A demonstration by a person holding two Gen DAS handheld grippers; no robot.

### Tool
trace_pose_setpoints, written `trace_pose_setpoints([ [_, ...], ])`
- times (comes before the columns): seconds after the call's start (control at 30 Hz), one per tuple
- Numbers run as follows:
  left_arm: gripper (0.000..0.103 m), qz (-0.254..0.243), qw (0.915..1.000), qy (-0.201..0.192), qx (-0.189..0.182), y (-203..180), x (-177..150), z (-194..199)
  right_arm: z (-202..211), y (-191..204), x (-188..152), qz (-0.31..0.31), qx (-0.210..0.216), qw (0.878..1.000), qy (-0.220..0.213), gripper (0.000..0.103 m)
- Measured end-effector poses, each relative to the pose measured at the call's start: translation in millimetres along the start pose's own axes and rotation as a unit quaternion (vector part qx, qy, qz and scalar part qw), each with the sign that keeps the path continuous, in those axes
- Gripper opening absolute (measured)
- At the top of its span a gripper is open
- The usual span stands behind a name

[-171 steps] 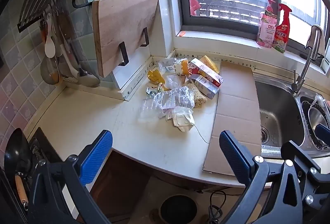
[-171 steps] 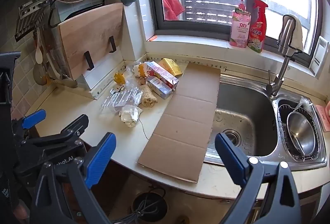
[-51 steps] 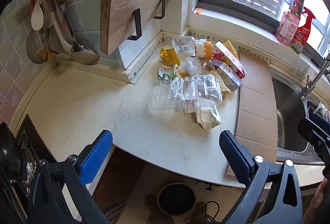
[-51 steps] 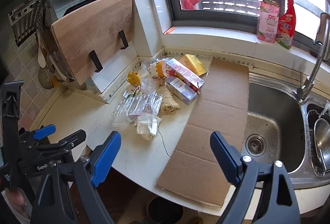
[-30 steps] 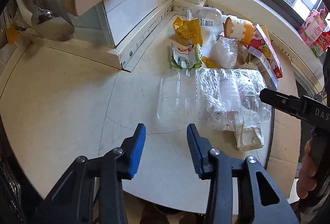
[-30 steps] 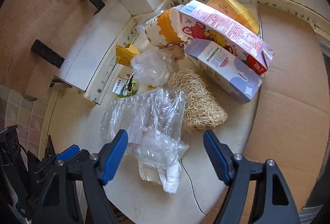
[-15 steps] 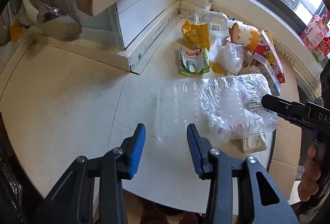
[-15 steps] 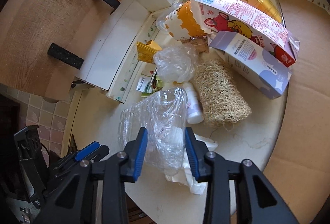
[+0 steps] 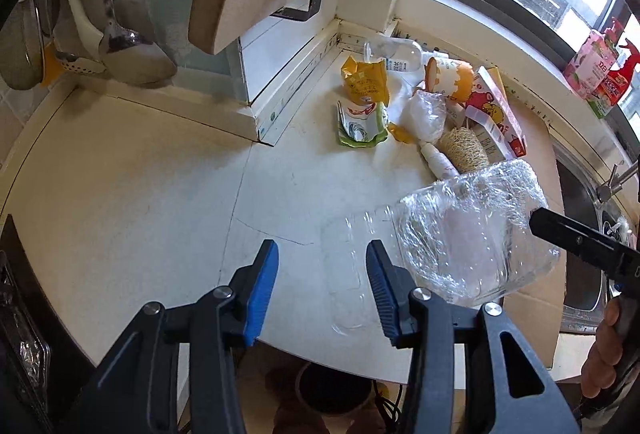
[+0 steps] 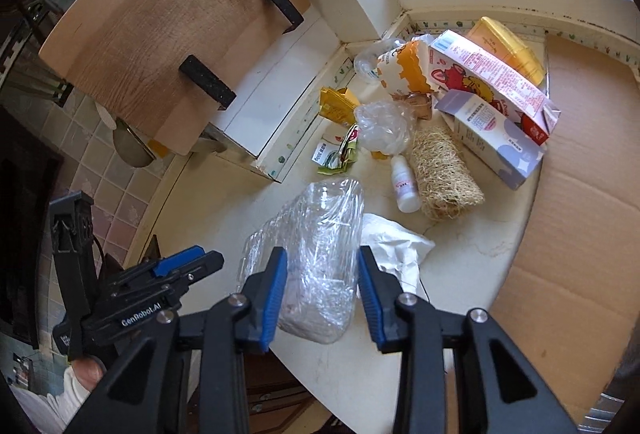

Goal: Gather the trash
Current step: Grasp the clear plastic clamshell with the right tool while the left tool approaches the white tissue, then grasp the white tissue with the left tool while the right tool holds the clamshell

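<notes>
Right claw point(image 10: 322, 288) has clamped the crinkly plastic packaging point(image 10: 316, 266) and lifted it off the tabletop point(image 10: 460, 246); light, crushable, grip mid-body; left claw point(image 9: 320, 286) opening, empty.

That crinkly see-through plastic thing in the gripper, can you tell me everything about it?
The clear plastic tray is thin, shiny and see-through, with loose crumpled film wrapped round it and something pale showing faintly inside. The right gripper pinches it between its blue pads, lifted off the countertop and tilted. Its far end hangs over the crumpled white paper. From the left wrist view, a flat clear flap trails from it.
</notes>
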State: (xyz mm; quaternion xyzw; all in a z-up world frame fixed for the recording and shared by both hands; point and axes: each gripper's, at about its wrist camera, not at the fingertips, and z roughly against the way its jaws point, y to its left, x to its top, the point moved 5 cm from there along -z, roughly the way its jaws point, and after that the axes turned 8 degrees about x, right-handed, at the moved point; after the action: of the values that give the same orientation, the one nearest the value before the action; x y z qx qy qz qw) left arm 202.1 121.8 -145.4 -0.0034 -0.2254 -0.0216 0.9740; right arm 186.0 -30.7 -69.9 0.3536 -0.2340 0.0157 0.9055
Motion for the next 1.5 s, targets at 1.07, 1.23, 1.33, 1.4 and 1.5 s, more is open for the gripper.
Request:
trace_pose_setpoints([
  [1.07,0.046,-0.052,0.9837,0.142,-0.097,-154,4,-106,147,-76,-121,-0.087,-0.107,0.989,-0.056,0.035],
  [1.23,0.032,-0.050,0.9863,0.128,-0.092,-156,-1,-99,152,-79,-124,-0.091,-0.101,0.989,-0.059,0.035],
  [1.33,0.031,-0.057,0.9883,0.117,-0.079,-159,-7,-90,153,-81,-125,-0.089,-0.096,0.990,-0.057,0.035],
  [1.4,0.030,-0.059,0.9892,0.109,-0.078,-157,-14,-78,154,-80,-125,-0.084,-0.092,0.991,-0.054,0.035],
  [1.5,0.030,-0.052,0.9909,0.096,-0.078,-150,-26,-54,155,-76,-125,-0.071,-0.086,0.993,-0.049,0.035],
])
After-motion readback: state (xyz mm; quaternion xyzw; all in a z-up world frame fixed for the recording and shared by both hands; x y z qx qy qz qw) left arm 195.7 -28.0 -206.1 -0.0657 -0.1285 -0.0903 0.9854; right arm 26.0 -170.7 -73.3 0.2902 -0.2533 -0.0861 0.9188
